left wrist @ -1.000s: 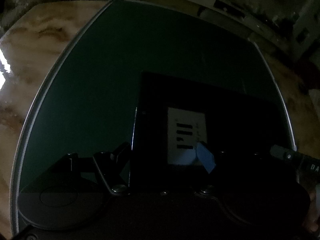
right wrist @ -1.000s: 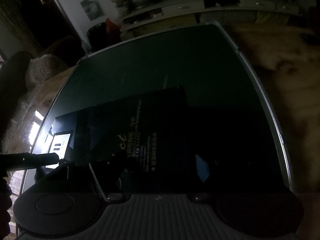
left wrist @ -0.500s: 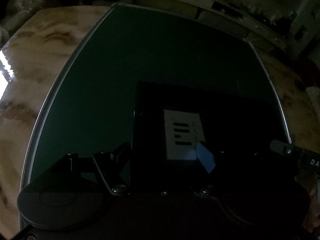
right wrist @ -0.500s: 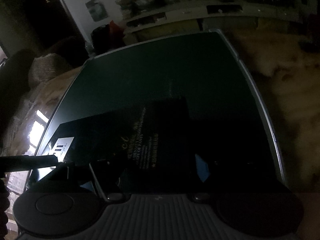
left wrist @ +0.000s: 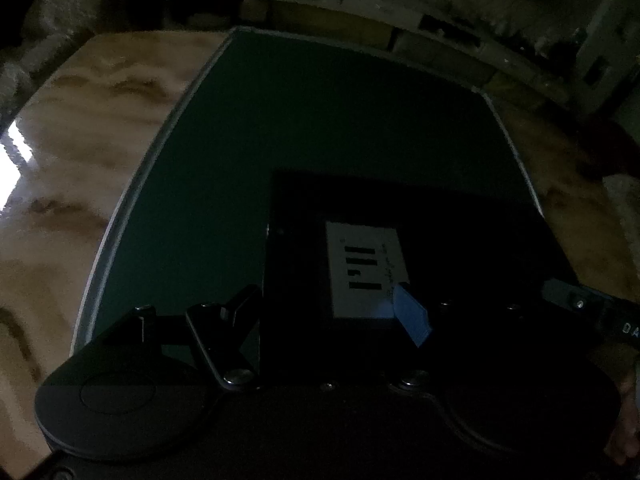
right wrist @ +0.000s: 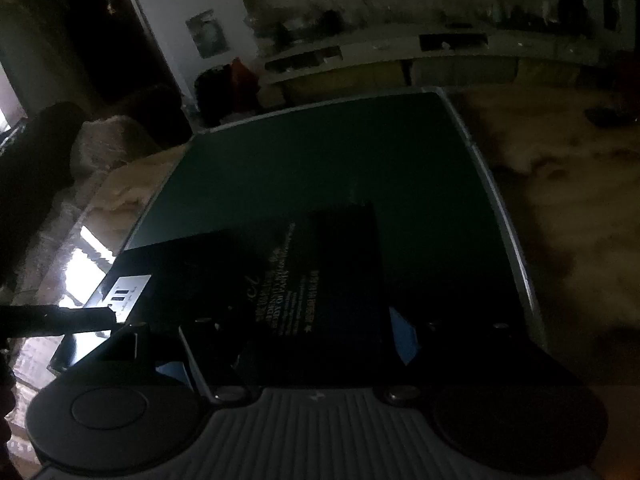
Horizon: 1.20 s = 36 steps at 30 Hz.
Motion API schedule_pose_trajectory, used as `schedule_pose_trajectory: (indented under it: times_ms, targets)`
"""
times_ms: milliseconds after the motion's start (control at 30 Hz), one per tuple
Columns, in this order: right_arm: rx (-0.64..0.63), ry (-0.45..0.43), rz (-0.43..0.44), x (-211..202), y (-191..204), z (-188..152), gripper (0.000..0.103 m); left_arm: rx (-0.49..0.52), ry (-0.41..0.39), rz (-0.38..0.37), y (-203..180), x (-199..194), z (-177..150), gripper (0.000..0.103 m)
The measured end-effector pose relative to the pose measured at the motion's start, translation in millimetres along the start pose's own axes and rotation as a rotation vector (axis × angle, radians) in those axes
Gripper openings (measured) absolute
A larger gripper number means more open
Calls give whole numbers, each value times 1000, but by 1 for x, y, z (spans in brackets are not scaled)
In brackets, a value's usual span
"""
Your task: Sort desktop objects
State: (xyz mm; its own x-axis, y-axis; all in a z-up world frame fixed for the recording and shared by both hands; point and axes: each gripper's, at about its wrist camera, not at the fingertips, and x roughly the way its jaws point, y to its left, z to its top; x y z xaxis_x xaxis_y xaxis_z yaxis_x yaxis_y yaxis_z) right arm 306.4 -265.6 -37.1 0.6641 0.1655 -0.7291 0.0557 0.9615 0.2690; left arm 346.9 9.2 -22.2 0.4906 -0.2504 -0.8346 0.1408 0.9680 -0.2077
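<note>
The scene is very dark. A flat black box (left wrist: 460,240) with a white barcode label (left wrist: 360,264) hangs low over a dark green mat (left wrist: 320,120). My left gripper (left wrist: 328,312) is shut on its labelled end, one finger at the box's left edge and the blue pad (left wrist: 412,316) over the label. In the right wrist view the same box (right wrist: 320,248) shows pale printed text. Its near end sits between the fingers of my right gripper (right wrist: 320,336), which is shut on it. The left gripper's finger (right wrist: 60,316) reaches the label (right wrist: 124,296). The right gripper's body (left wrist: 580,304) shows at the box's right end.
The mat (right wrist: 340,152) lies on a glossy marble-patterned table (left wrist: 80,160), which shows on both sides of it. Beyond the table's far edge are a low shelf unit (right wrist: 440,48) and dark furniture. A small dark object (right wrist: 604,116) lies on the table at the far right.
Both wrist views have tilted up, so the mat's far edge sits lower in frame and more room shows. The box and label keep their place between the fingers, moving with both grippers.
</note>
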Motion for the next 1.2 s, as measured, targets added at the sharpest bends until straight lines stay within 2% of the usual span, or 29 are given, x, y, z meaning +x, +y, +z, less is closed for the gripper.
schedule_pose_trajectory:
  times_ms: [300, 533, 867, 1200]
  targets:
    - [-15, -43, 10, -67, 14, -30, 75, 13, -37, 13, -8, -69, -38, 72]
    - [-38, -52, 13, -103, 21, -65, 75, 11, -36, 25, -8, -103, -77, 72]
    - [-58, -37, -8, -113, 26, -110, 75, -6, 7, 46, -3, -107, -122, 73]
    - [-50, -7, -1, -113, 20, -134, 75, 3, 38, 48, 2, -100, -147, 73]
